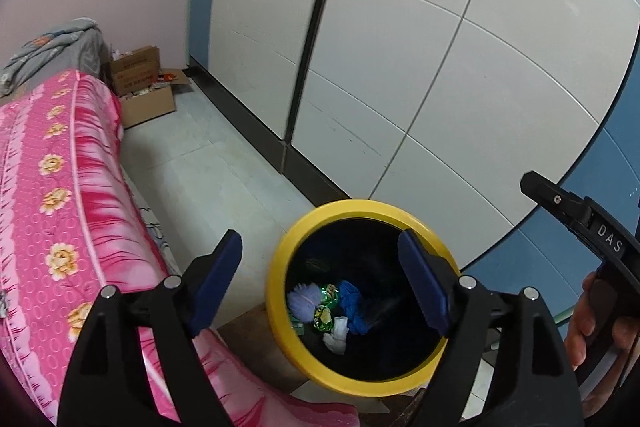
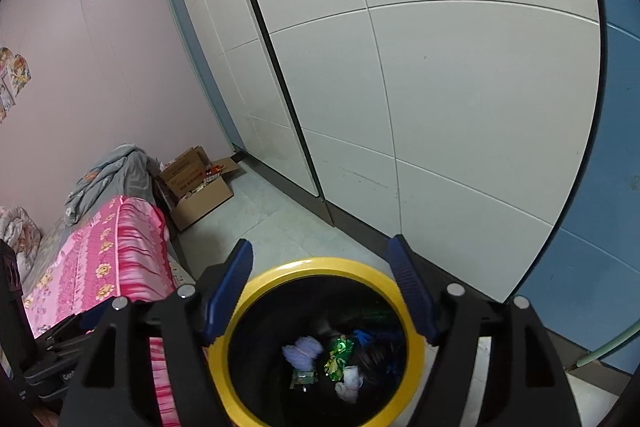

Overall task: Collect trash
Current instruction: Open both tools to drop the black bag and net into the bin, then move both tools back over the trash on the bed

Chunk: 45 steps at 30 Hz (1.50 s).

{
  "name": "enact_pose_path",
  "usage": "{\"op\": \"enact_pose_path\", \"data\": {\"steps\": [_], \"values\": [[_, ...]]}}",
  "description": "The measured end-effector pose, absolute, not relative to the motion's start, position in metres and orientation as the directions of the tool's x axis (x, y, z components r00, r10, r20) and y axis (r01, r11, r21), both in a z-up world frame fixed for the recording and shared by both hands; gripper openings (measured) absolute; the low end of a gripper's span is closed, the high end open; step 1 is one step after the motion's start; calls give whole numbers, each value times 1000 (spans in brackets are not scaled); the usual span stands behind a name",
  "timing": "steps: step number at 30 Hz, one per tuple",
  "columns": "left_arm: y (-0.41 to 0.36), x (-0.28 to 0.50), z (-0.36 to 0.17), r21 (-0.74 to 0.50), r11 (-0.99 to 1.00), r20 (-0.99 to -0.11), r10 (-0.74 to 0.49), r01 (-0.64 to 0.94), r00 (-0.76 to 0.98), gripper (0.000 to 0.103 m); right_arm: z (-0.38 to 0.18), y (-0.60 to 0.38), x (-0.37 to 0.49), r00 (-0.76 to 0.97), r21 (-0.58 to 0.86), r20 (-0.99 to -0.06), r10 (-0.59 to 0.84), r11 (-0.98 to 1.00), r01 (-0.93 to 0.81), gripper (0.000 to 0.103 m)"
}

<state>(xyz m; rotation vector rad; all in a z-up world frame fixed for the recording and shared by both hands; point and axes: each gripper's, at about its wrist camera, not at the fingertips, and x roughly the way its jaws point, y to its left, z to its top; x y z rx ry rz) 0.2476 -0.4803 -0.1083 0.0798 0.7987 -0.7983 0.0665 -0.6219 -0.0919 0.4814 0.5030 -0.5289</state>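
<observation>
A black bin with a yellow rim (image 1: 276, 291) stands on the floor beside the bed, seen from above in both views (image 2: 320, 264). Inside lie a lavender paper wad (image 1: 304, 301) (image 2: 302, 349), green wrappers (image 1: 324, 317) (image 2: 338, 353), a blue piece (image 1: 352, 303) and a white tissue (image 1: 336, 335) (image 2: 350, 383). My left gripper (image 1: 320, 243) hangs open over the bin's mouth with nothing between its blue pads. My right gripper (image 2: 321, 246) is open above the bin too, and empty. Its black body (image 1: 580, 223) and the hand holding it (image 1: 592, 327) show at the right of the left wrist view.
A bed with a pink floral cover (image 1: 52, 207) (image 2: 112, 267) runs along the left, close to the bin. Open cardboard boxes (image 1: 144, 87) (image 2: 200, 187) sit in the far corner. White wardrobe doors (image 1: 440, 67) line the right. Pale floor tiles (image 1: 208, 167) lie between.
</observation>
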Motion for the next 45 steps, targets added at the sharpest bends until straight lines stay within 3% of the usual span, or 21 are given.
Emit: {"op": "enact_pose_path", "data": {"steps": [8,26,39,45], "values": [[-417,240,-78,-130,780,-636,-539,612,552,85,-66,-582,69,798,302,-524,-298,811,501,73],[-186,251,-39,-98,946,-586,-307,310,750,89,0,-410,128,913,208,-402,-73,963,169,86],[-32,256,-82,-85,995,-650,-94,51,754,89,-22,-293,200,889,93,-438,133,990,-102,89],[12,254,-109,-105,994,-686,-54,-26,726,89,-49,-247,237,836,76,-504,219,975,-209,89]]}}
